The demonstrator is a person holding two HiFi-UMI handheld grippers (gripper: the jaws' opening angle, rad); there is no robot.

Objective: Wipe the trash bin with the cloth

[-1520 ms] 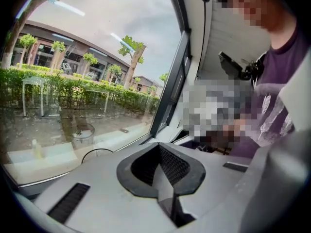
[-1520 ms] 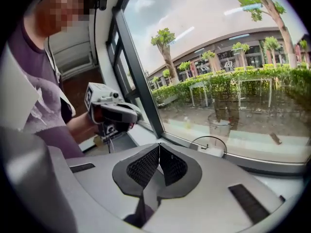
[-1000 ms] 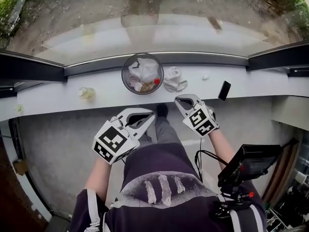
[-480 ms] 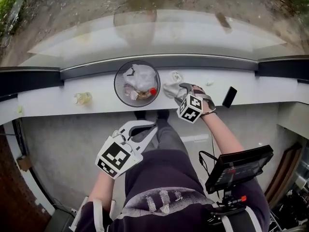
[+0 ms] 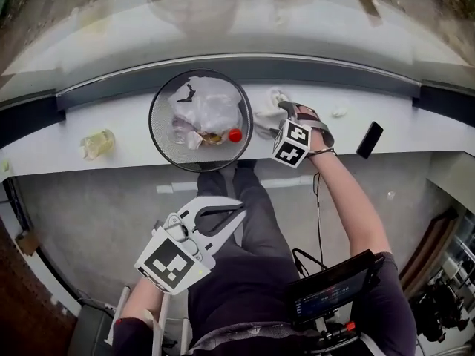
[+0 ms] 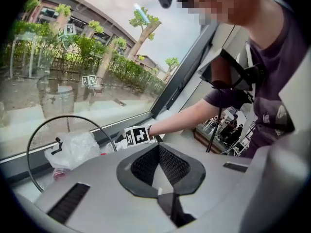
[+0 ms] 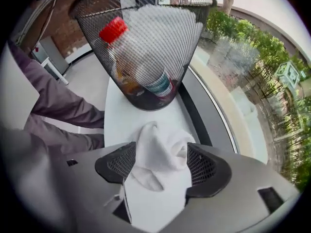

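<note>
Wire-mesh trash bin (image 5: 165, 148): the cloth (image 5: 267, 119) lies at its three o'clock, between the just-opened jaws of the right hand-held gripper (image 7: 160, 166). Pinch its raised fold. The left hand-held gripper (image 5: 239, 208) is shut, empty.

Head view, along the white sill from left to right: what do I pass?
Yellowish container → trash bin → cloth → white scrap → black phone.

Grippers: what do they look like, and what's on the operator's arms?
The left gripper and right gripper are light grey plastic with black mesh-textured pads. Each carries a white cube of black square markers. Short dark purple sleeves; a thin black cable runs by the right forearm.
</note>
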